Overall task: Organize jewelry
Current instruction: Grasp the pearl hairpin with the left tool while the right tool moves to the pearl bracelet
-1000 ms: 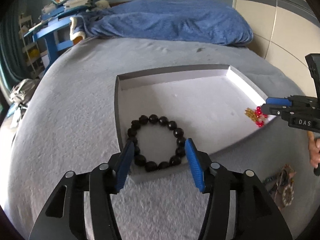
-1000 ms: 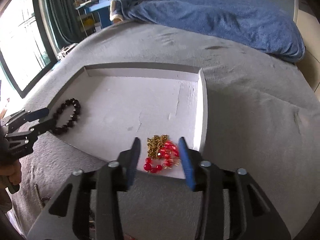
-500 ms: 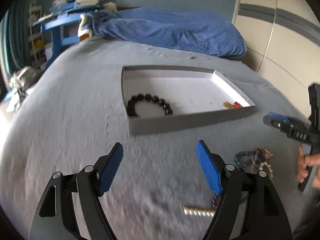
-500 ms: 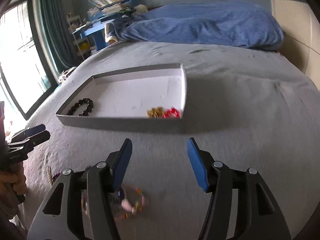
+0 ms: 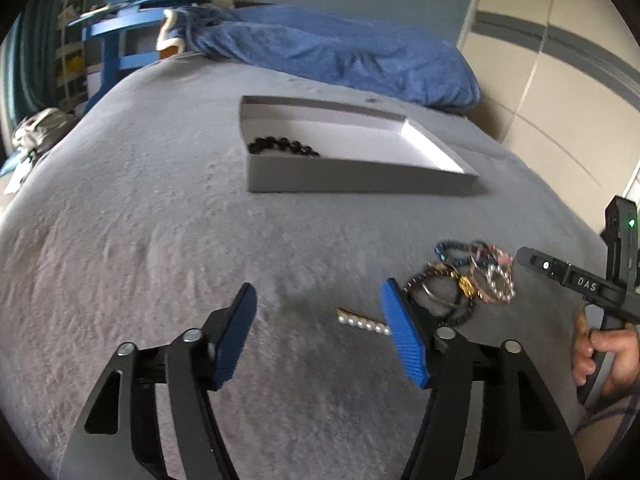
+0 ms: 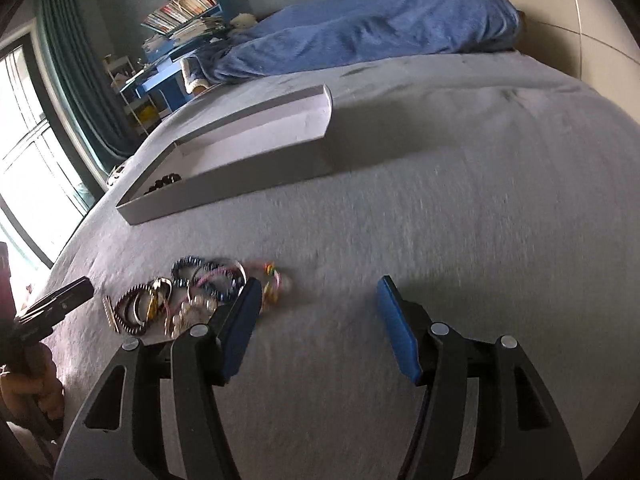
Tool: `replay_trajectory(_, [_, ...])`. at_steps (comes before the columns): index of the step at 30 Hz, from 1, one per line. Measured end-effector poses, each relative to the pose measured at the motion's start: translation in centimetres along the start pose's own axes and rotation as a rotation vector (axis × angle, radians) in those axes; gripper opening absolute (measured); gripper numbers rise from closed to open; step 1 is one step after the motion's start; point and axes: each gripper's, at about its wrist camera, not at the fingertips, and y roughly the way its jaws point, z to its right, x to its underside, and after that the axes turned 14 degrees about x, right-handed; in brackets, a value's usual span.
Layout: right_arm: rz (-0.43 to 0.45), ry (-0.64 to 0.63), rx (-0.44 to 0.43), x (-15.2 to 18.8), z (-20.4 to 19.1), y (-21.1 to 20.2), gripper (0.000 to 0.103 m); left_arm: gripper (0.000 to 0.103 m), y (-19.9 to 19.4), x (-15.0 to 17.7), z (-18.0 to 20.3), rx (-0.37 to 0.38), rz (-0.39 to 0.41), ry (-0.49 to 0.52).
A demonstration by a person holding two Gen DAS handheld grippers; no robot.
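A shallow grey tray [image 5: 360, 180] [image 6: 224, 192] lies on the grey bed, with a black bead bracelet [image 5: 282, 146] [image 6: 164, 182] inside at its left end. A pile of mixed bracelets [image 5: 472, 276] [image 6: 192, 296] lies on the bed nearer me, with a small pearl clip [image 5: 362, 322] beside it. My left gripper [image 5: 316, 330] is open and empty, just left of the pile. My right gripper [image 6: 320, 320] is open and empty, its left finger beside the pile. The right gripper also shows in the left wrist view [image 5: 528, 258].
A blue blanket [image 5: 340, 56] [image 6: 380, 36] lies bunched at the far end of the bed. A blue desk with books [image 5: 132, 28] stands beyond the bed's far left. A beige padded wall [image 5: 560, 92] runs along the right. A window with a curtain [image 6: 36, 128] is at left.
Both grippers have pulled back from the tray and dropped low over the bed near the bracelet pile. The black bracelet and red-gold piece stayed in the tray. Both stayed open.
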Motion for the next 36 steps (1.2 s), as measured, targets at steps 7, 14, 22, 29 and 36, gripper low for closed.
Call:
replay_trajectory(7, [0.000, 0.007, 0.003, -0.1, 0.2, 0.2, 0.060, 0.055, 1.4, 0.4, 1.2, 0.026, -0.073, 0.028])
replay_trajectory(14, [-0.002, 0.002, -0.003, 0.0, 0.2, 0.1, 0.060, 0.040, 1.9, 0.6, 1.0, 0.012, -0.094, 0.001])
replay_trajectory(22, [-0.001, 0.021, -0.020, 0.1, 0.5, 0.1, 0.060, 0.018, 0.7, 0.9, 1.2, 0.073, -0.061, 0.003])
replay_trajectory(29, [-0.001, 0.024, -0.026, 0.1, 0.6, 0.1, 0.060, 0.039, -0.2, 1.2, 1.5, 0.091, -0.040, -0.007])
replay_trajectory(36, [0.023, -0.006, -0.047, 0.3, 0.2, -0.6, 0.061, 0.040, 0.8, 1.3, 2.0, 0.103, -0.099, 0.007])
